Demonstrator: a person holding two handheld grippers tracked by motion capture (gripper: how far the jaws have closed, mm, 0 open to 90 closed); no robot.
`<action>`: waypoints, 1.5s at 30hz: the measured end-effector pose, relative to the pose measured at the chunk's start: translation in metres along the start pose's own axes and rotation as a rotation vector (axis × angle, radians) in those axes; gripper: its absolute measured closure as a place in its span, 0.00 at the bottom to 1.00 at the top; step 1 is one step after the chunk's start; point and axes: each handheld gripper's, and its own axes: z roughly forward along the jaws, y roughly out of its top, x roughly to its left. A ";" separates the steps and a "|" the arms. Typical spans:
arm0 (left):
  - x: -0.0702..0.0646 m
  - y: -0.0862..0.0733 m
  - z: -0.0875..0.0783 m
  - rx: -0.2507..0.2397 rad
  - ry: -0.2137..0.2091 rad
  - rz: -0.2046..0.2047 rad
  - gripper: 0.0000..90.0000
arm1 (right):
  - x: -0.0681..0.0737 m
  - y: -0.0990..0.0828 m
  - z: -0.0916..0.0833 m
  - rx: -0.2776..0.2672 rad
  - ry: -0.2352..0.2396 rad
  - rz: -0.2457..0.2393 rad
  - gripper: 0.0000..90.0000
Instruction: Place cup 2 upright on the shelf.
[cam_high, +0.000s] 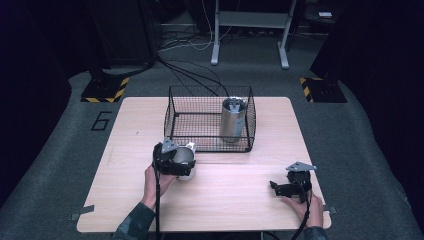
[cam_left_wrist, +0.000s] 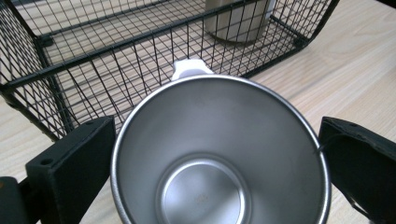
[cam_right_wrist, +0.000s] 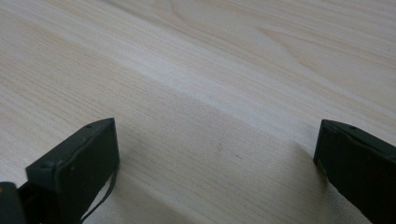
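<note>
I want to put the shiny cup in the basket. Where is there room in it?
The wire basket has bare floor on its left and middle. Its right end is taken by the tall metal canister. The left gripper has the steel cup between its fingers, just in front of the basket's left corner.

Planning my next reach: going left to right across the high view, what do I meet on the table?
Left claw around the shiny steel cup → upright metal cylinder canister inside the black wire basket → right claw, jaws apart over bare wood.

brushed metal cup (cam_left_wrist: 219, 158), black wire basket (cam_left_wrist: 93, 60), matt pale wood-grain table (cam_right_wrist: 210, 70).
</note>
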 end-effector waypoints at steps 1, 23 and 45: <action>0.000 0.000 0.000 0.000 0.000 0.000 0.00 | 0.000 0.000 0.000 0.000 0.000 0.000 0.00; -0.001 -0.003 -0.001 -0.015 -0.007 -0.016 0.07 | 0.001 0.000 0.000 -0.002 -0.005 0.003 0.00; -0.003 0.005 -0.045 -0.045 -0.012 0.037 0.07 | 0.000 0.000 0.000 -0.001 -0.004 0.001 0.00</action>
